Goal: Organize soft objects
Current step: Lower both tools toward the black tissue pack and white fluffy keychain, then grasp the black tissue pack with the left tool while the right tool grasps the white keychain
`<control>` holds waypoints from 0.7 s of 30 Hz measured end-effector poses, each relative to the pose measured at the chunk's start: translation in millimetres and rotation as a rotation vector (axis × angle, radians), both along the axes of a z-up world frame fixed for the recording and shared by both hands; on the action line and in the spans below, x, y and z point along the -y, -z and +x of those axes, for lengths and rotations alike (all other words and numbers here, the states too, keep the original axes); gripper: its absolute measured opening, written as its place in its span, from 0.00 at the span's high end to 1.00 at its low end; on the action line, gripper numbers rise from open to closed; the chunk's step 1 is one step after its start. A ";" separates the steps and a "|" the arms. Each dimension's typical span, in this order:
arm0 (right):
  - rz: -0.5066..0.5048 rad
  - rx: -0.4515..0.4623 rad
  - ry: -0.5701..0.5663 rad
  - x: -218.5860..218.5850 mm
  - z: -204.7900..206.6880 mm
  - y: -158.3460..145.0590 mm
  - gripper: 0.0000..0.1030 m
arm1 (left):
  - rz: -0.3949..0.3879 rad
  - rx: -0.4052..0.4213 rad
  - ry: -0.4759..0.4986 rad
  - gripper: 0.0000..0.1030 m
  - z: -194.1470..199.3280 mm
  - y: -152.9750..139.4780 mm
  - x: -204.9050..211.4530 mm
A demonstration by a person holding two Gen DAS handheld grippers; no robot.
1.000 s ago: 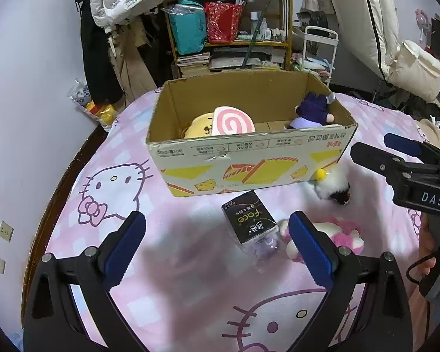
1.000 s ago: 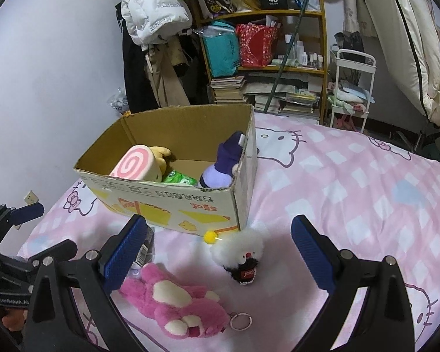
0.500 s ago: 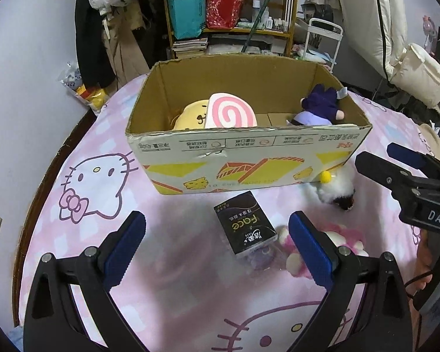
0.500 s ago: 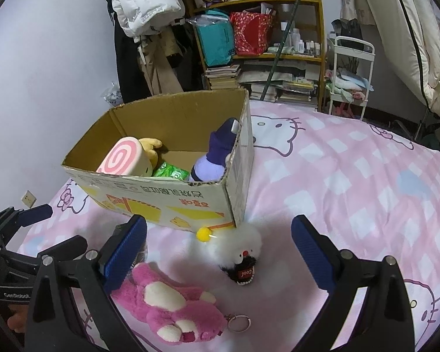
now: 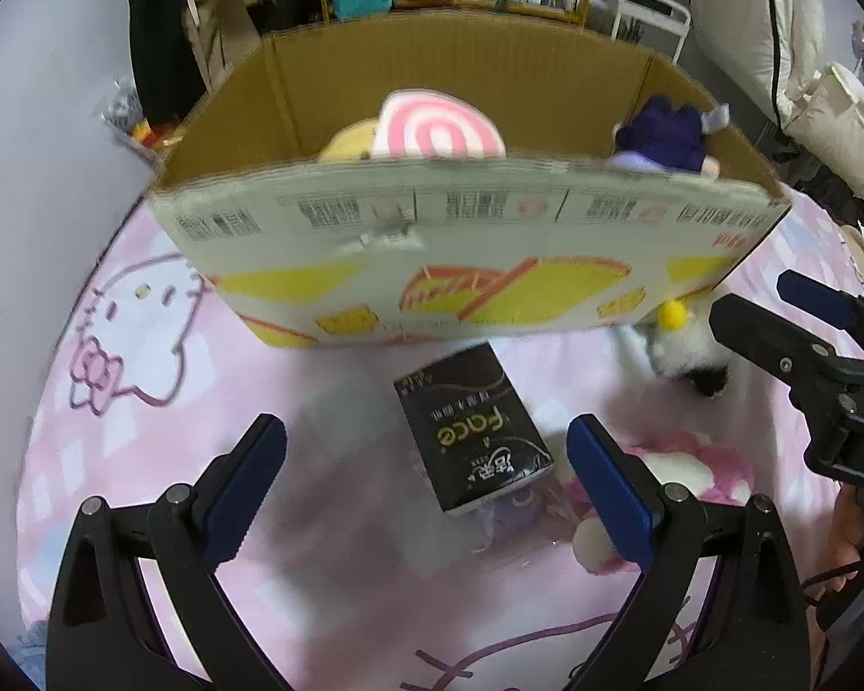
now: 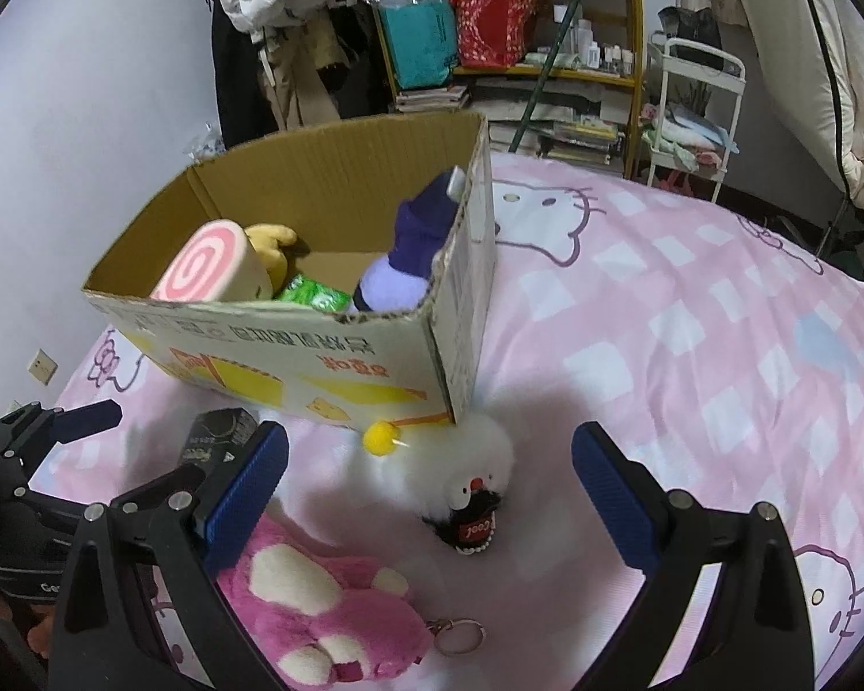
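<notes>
Pink plush bear (image 6: 322,604) lies on the bedspread (image 6: 691,345) in front of the cardboard box (image 6: 294,345), just under the right gripper's left finger. White fluffy toy (image 6: 478,472) with a yellow pompom sits against the box's near right corner, between the fingers of the right gripper (image 6: 429,495), whose jaws stand wide apart and hold nothing. Black tissue pack (image 5: 472,426) lies flat just in front of the box's long printed side, touching the pink bear's edge, possibly resting on a clear wrapper; the view is blurred there. Left gripper (image 5: 426,483) is spread wide, empty, with the pack between its fingers. Inside the box: pink swirl cushion (image 6: 201,265), yellow plush (image 6: 271,242), green packet (image 6: 311,293), purple doll (image 6: 415,242) leaning on the right wall. Shelves (image 6: 524,57) stand behind the box.
</notes>
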State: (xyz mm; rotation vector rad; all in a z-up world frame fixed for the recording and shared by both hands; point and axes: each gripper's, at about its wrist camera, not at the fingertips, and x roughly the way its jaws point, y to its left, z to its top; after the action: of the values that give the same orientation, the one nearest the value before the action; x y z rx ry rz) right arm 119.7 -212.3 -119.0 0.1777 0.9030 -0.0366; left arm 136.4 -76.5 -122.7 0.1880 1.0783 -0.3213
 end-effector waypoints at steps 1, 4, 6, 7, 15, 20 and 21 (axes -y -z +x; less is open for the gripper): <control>0.000 -0.007 -0.001 0.4 1.2 2.4 0.00 | 0.003 -0.011 -0.002 0.06 0.8 4.0 0.6; 0.003 -0.044 -0.007 1.3 7.3 12.6 0.00 | 0.020 -0.022 -0.006 0.06 2.2 11.5 2.6; 0.004 -0.072 -0.007 1.8 11.1 20.5 0.00 | 0.024 -0.026 -0.007 0.06 3.3 15.3 4.2; 0.002 -0.081 -0.008 1.3 12.0 23.1 0.00 | 0.024 -0.030 -0.008 0.06 3.6 16.5 4.8; 0.020 -0.130 -0.017 3.3 17.4 35.5 0.22 | -0.021 -0.059 0.000 0.25 3.0 22.1 4.3; 0.030 -0.164 -0.031 3.5 21.1 45.0 0.49 | -0.044 -0.087 0.008 0.50 4.1 28.4 3.6; 0.026 -0.165 -0.033 3.6 21.3 45.6 0.51 | -0.048 -0.086 0.007 0.50 3.2 29.4 2.8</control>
State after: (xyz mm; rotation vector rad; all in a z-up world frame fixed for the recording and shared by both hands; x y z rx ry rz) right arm 141.0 -215.9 -164.7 0.1863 1.0708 -0.0090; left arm 139.6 -79.4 -152.1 0.1361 1.1535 -0.3645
